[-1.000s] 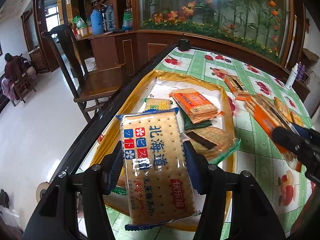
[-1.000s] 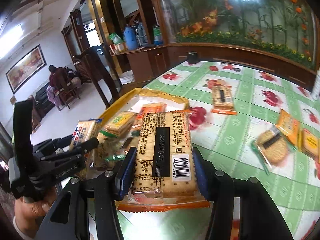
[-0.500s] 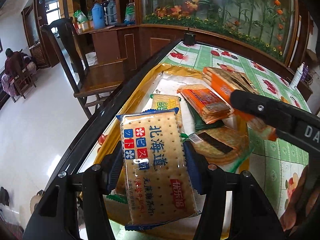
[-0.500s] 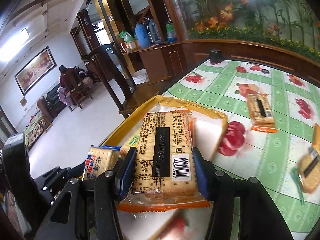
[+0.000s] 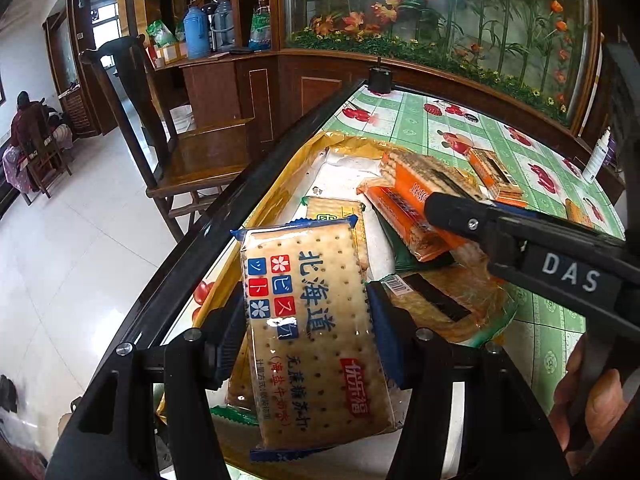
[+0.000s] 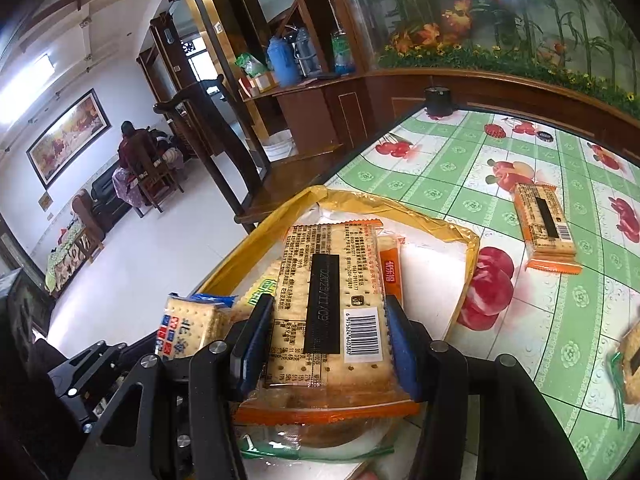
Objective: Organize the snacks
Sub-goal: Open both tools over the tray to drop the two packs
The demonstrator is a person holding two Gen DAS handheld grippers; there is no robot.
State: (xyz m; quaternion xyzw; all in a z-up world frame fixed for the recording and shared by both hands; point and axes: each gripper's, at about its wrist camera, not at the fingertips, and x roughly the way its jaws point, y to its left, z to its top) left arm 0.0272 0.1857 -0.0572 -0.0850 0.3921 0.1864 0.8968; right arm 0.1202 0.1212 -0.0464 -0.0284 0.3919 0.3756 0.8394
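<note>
My left gripper [image 5: 306, 328] is shut on a blue-edged cracker pack [image 5: 312, 332] with blue Chinese writing, held over the near end of the yellow-rimmed tray [image 5: 276, 188]. My right gripper [image 6: 324, 344] is shut on an orange-edged cracker pack [image 6: 328, 308], barcode side up, held over the same tray [image 6: 436, 220]. In the left wrist view the right gripper reaches in from the right with its pack [image 5: 424, 180] above other packs in the tray. The blue pack also shows in the right wrist view [image 6: 188, 328].
The tray holds an orange pack [image 5: 404, 216], a green-lettered pack [image 5: 332, 212] and a round-cracker pack [image 5: 444, 300]. Loose packs lie on the green flowered tablecloth [image 6: 544, 232] [image 6: 632, 360]. The table's dark edge [image 5: 240, 196] runs on the left, with a wooden chair [image 5: 188, 152] beyond.
My right gripper has carried the orange-edged pack left from over the tablecloth to above the tray, close to the left gripper. The left gripper holds nearly still with its pack.
</note>
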